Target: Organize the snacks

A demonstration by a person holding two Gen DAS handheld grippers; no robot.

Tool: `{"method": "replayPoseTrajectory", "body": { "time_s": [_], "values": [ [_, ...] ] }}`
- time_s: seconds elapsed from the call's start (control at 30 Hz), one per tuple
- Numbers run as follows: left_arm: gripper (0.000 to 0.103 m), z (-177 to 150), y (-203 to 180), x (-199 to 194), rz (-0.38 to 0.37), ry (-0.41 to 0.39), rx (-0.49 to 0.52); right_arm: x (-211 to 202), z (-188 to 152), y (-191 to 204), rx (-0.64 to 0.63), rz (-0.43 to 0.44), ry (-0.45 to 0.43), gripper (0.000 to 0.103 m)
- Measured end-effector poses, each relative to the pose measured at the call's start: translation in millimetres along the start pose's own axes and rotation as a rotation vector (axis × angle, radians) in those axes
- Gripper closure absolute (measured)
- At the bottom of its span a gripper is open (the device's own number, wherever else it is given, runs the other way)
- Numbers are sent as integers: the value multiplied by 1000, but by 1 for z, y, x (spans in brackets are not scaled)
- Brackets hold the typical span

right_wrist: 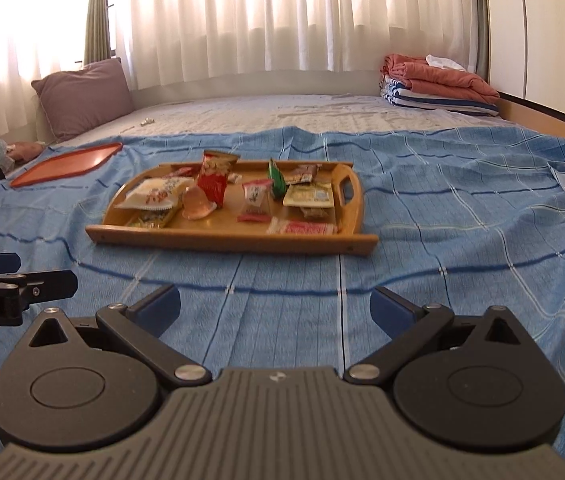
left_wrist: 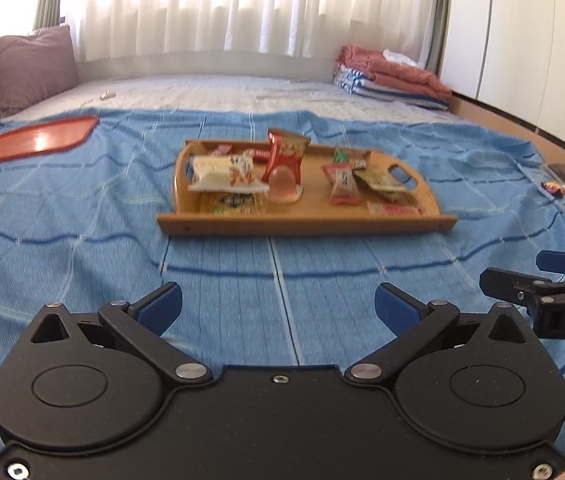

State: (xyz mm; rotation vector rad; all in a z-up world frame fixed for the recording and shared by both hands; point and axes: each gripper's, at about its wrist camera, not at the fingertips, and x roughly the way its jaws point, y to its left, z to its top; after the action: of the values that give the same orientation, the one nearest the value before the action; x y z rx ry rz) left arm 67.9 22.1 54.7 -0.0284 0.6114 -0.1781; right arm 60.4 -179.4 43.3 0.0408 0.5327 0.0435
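Hovering low over the blue bedspread (left_wrist: 82,220), left gripper (left_wrist: 278,304) and right gripper (right_wrist: 274,306) both spread wide, empty. Snacks (right_wrist: 218,196) sit loose on the wooden tray (right_wrist: 226,240), centre frame; red tray (right_wrist: 66,164) upper left shows bare. Fits either snacks awaiting sorting or already gathered. Any pick: pinch wrapper edges, approach over the low front rim. Small packets blur, possibly overlapping. Open cloth all round.

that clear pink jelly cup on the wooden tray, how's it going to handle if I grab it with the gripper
The jelly cup has a smooth, glossy dome, so it will probably be slippery under the pads. It sits dome-up on its wide rim on the wooden tray, so it likely won't tip easily. The thin plastic may dent if it is squeezed hard.
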Motion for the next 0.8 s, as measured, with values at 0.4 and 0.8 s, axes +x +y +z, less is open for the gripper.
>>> {"method": "replayPoseTrajectory", "body": {
  "time_s": [0.4, 0.8],
  "values": [
    [0, -29, 9, 38, 49, 70, -27, 38, -40, 19, -11, -6, 79, 0],
    [0, -39, 10, 58, 83, 64, 24, 53, -54, 28, -52, -37, 82, 0]
  ]
}}
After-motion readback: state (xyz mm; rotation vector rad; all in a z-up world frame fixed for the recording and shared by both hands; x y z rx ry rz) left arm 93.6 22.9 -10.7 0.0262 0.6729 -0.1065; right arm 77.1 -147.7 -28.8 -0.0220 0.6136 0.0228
